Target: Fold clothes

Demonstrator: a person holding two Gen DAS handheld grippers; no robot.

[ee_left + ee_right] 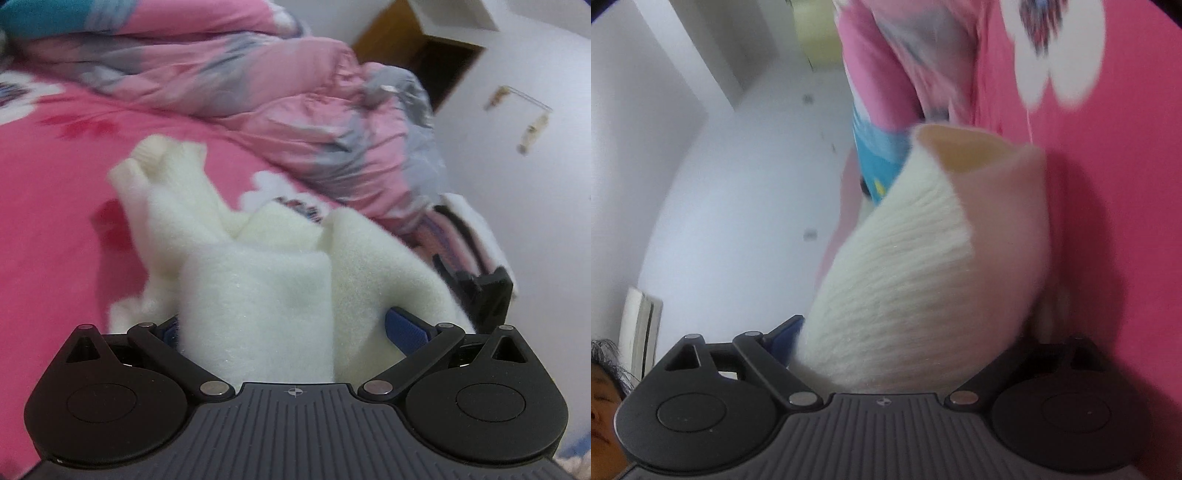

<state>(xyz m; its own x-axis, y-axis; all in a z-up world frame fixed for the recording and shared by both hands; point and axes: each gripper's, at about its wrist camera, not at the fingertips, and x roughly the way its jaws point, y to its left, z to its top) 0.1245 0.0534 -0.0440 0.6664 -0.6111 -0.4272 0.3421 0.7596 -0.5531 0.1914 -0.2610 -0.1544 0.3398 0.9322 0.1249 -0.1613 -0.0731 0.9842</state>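
A white fleecy garment [255, 295] is clamped between the blue pads of the left gripper [280, 328], above the pink bedsheet [48, 206]; its far end trails onto the sheet. A crumpled pink quilt [295, 96] is seen behind. In the right wrist view, the garment's ribbed edge [897, 273] is bunched in the right gripper [916, 343], fingers closed narrowly on it.

A cream-white fuzzy garment [255, 295] hangs bunched and creased above the pink bed [48, 177], its ribbed cuffs [147, 155] trailing at the far end. Its ribbed hem [905, 266] curls into an open tube.
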